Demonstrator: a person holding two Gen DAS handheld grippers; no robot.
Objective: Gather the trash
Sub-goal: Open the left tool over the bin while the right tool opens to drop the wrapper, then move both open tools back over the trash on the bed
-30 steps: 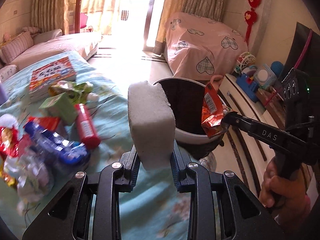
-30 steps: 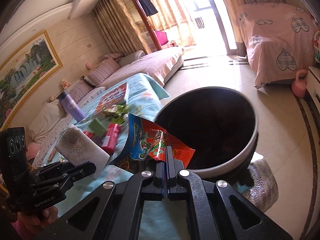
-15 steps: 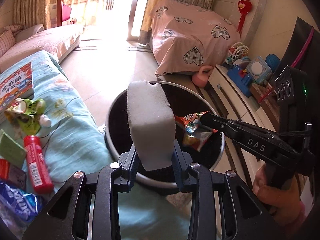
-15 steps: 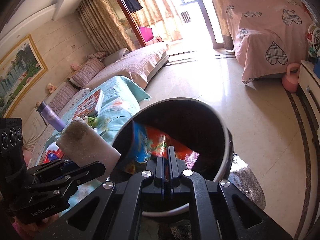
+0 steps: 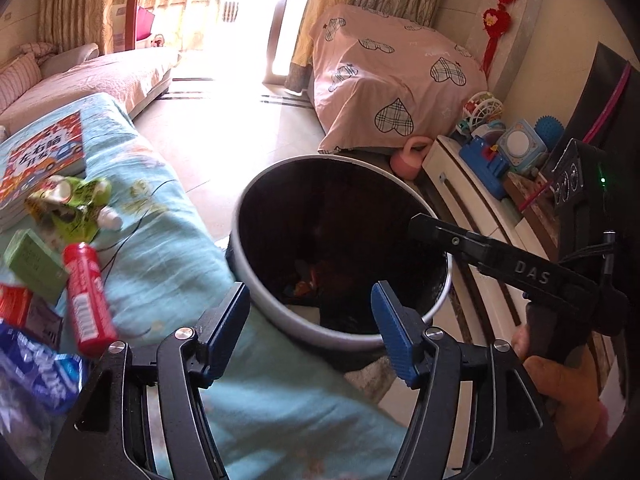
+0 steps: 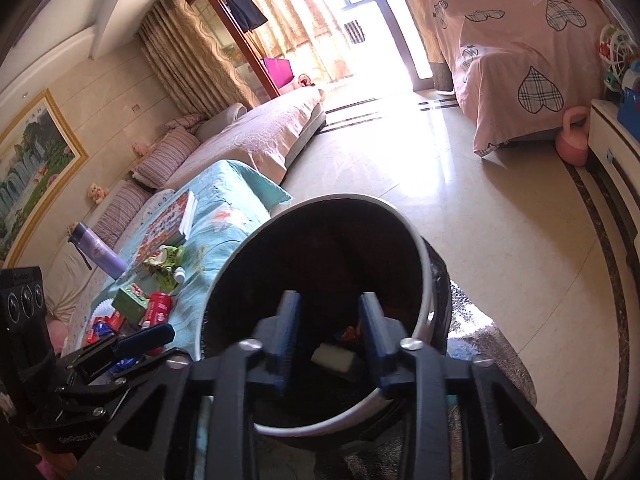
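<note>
A round black bin with a pale rim (image 5: 256, 184) (image 6: 424, 264) stands on the floor beside the blue-covered table. My left gripper (image 5: 310, 308) is open and empty just above the bin's near rim. My right gripper (image 6: 330, 312) is open and empty over the bin mouth. A white foam block (image 6: 334, 358) and a colourful snack wrapper (image 5: 304, 280) lie at the bottom of the bin. More trash lies on the table: a red tube (image 5: 86, 300), a green box (image 5: 32, 260), a green pouch (image 5: 68, 204) and a blue wrapper (image 5: 36, 372).
A picture book (image 5: 40, 160) and a purple bottle (image 6: 98, 250) sit on the table's blue cloth (image 5: 160, 240). A white cabinet with toys (image 5: 480, 208) stands right of the bin. A pink-covered piece of furniture (image 5: 392, 84) and a pink kettlebell (image 6: 572, 140) are behind.
Both grippers opened over the bin. The foam block dropped from my left gripper and the snack wrapper from my right; both now lie inside the bin.
</note>
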